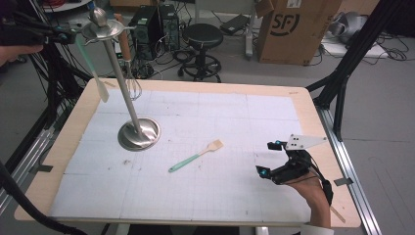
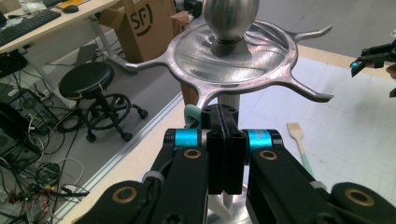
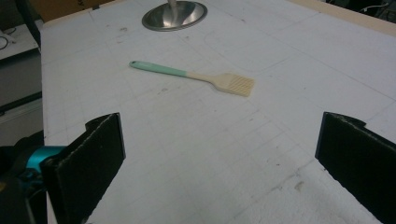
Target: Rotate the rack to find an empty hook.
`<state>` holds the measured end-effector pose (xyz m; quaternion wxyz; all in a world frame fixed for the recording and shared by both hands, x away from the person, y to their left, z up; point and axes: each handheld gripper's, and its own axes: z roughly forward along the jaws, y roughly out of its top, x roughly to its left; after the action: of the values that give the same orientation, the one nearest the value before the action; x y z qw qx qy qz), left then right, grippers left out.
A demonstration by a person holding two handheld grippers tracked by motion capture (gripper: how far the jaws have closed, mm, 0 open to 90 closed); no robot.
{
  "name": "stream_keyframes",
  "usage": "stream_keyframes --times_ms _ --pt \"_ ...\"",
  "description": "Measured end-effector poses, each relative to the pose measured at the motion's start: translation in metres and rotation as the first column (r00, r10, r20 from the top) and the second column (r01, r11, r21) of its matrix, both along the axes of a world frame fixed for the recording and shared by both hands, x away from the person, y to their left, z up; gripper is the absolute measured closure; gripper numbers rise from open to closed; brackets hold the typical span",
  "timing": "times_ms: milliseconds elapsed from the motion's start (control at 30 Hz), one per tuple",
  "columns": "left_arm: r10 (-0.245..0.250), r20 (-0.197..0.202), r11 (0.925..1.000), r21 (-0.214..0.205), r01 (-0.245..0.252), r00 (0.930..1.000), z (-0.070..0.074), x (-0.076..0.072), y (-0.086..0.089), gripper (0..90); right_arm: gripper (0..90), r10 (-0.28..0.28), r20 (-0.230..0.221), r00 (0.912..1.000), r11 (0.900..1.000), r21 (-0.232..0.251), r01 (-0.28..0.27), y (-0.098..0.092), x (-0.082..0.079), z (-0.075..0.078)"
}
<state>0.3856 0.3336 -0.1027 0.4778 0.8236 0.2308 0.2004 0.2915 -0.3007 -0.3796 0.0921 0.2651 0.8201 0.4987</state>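
Note:
A steel utensil stand [image 1: 139, 133] rises from the mat's left part, and its hooked top disc [image 2: 233, 56] is close in front of the left gripper view. My left gripper [image 1: 72, 36] is up beside that disc, jaws shut [image 2: 224, 122], with the teal end of a spatula handle [image 2: 191, 116] at their tips. The teal spatula [image 1: 92, 68] hangs down from there, its pale blade low. A whisk [image 1: 131, 84] hangs on the far side of the stand. A teal-handled pastry brush [image 1: 195, 156] [image 3: 196, 75] lies flat mid-mat. My right gripper [image 1: 268, 158] [image 3: 219, 154] is open and empty, low at the mat's right, facing the brush.
The white gridded mat [image 1: 205, 196] covers a wooden table [image 1: 313, 103]. Beyond the far edge stand a black stool [image 1: 201, 36], computer towers [image 1: 154, 24] and a cardboard box [image 1: 293, 29]. A black stand leg [image 1: 350, 58] runs past the table's right corner.

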Motion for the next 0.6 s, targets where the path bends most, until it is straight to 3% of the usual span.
stream_keyframes --times_ms 300,600 --pt "0.009 0.002 0.9999 0.006 -0.009 1.0000 0.000 -0.005 0.001 89.9 0.2 -0.001 -0.002 1.0000 1.0000 -0.005 0.001 0.000 0.000 -0.001" --pt "0.012 0.013 0.9999 0.008 -0.012 0.9998 0.004 -0.028 -0.001 89.9 0.2 0.002 0.004 1.0000 1.0000 -0.002 -0.002 0.001 -0.001 0.001"
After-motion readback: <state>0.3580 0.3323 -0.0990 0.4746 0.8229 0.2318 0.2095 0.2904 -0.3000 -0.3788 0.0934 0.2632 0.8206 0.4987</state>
